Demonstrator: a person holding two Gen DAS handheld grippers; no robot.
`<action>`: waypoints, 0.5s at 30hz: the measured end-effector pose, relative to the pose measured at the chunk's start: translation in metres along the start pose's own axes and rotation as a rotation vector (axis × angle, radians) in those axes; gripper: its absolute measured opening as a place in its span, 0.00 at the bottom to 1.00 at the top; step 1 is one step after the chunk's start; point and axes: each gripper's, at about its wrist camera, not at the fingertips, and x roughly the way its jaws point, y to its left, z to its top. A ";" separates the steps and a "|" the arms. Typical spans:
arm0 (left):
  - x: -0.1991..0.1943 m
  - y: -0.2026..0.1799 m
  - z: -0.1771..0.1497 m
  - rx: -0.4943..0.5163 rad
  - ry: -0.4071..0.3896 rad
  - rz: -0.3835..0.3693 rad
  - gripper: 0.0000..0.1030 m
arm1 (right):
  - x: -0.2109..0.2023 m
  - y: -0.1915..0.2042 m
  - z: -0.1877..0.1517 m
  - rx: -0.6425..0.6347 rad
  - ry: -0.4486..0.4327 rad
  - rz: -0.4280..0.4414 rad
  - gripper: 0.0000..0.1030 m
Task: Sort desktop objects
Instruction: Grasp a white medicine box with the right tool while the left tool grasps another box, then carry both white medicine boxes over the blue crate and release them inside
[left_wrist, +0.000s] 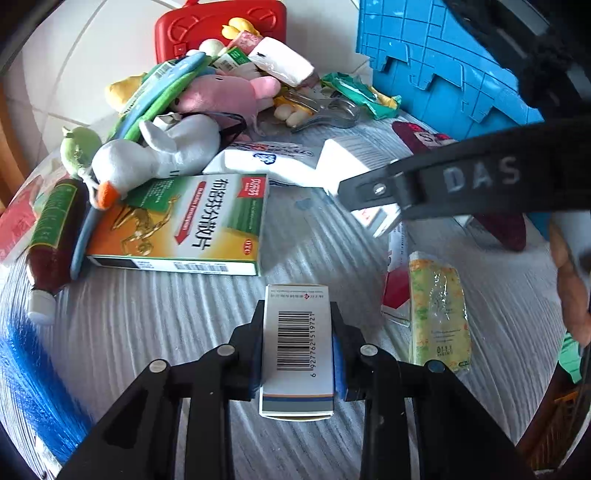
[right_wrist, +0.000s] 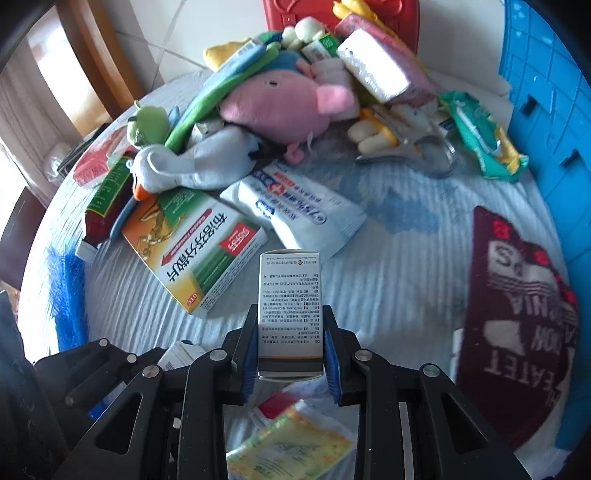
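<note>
The left gripper (left_wrist: 297, 347) is clamped on a small white box with a barcode (left_wrist: 297, 343), lifted above the cloth-covered table (left_wrist: 166, 321). The right gripper (right_wrist: 290, 347) pinches a second small box covered in fine print (right_wrist: 290, 306).

Sorting looks barely begun. Ahead of both grippers lies a large orange-and-green medicine box (left_wrist: 177, 221), and beyond it a heap: a white goose toy (left_wrist: 155, 158), a pink plush pig (right_wrist: 284, 103), a white pouch (right_wrist: 295, 206) and a red case (left_wrist: 221, 26). A blue crate (left_wrist: 436, 62) stands to the far right, a yellow-green packet (left_wrist: 439, 317) close by.
</note>
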 end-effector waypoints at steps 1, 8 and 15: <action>-0.005 0.001 0.000 -0.012 -0.016 0.007 0.28 | -0.003 -0.001 0.002 0.000 -0.009 -0.003 0.28; -0.049 0.016 0.043 -0.021 -0.128 0.101 0.28 | -0.050 0.000 0.001 -0.008 -0.118 0.006 0.28; -0.108 0.023 0.111 -0.021 -0.295 0.193 0.28 | -0.133 0.008 0.026 -0.010 -0.295 -0.009 0.28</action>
